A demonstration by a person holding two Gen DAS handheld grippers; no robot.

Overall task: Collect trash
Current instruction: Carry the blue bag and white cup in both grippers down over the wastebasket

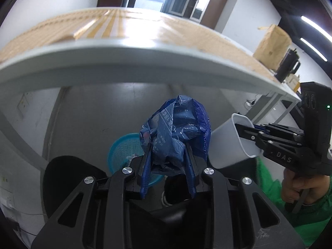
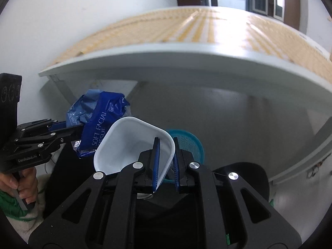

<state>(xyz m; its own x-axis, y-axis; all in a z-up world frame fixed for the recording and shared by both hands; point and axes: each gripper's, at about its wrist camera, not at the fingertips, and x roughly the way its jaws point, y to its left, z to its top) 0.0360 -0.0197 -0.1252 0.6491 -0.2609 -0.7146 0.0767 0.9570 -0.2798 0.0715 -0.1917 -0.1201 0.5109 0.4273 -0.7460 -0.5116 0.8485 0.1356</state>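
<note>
Trash fills both your tongs: left tongs point(image 1: 169, 157) clench a crumpled blue wrapper point(image 1: 176, 132), right tongs point(image 2: 166, 161) pinch a white cup's point(image 2: 132, 147) rim.

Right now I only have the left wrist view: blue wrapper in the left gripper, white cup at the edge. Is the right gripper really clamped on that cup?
Observer: Yes. The right gripper pinches the white cup's rim wall, one finger inside, one outside.
Reviewer: Anything in the cup?
Observer: It looks empty; only bare white interior shows.
Reviewer: What is the blue wrapper?
Observer: The blue wrapper reads SOFT FACIAL TISSUE on its side, held in the left gripper.
Reviewer: Where is the bin?
Observer: A teal mesh basket sits just beyond the cup.
</note>
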